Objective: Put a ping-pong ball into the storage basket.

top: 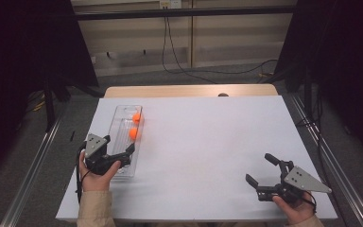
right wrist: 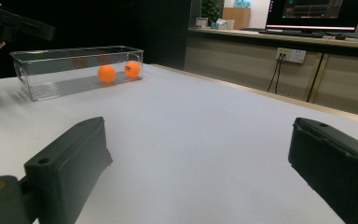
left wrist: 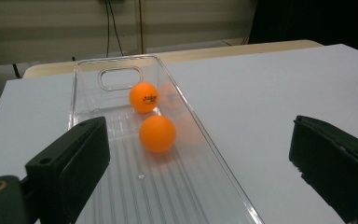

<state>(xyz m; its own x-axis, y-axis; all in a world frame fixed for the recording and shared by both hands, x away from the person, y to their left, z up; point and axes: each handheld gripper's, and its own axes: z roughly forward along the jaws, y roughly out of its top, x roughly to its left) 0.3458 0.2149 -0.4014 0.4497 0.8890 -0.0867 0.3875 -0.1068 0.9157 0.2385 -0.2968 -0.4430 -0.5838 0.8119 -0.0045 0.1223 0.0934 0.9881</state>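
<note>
At the near edge of the white rectangular table top [top: 208, 142], seen from the high view, the person's two hands entered from the bottom, each cut off at the sleeve by the frame. The right black hand-held gripper [top: 261, 169] rested low over bare table at the near right, its jaws spread wide with nothing between them; in the right gripper view both jaws [right wrist: 200, 163] were cropped at the bottom edge. The left black hand-held gripper [top: 126, 153] lay at the near left over the near end of the long clear plastic tray [top: 118, 118], its jaws likewise apart and holding nothing. Its body and the hand hid the tray's near end in the high view, and whether a jaw touched the tray wall could not be told. In the left gripper view the near orange table-tennis ball [left wrist: 157, 133] sat inside the tray past its middle, close to its right wall, and the far orange table-tennis ball [left wrist: 144, 97], bearing a small dark print too small to read, lay just beyond it. Faint orange reflections in the clear wall blurred the balls' outlines.
</note>
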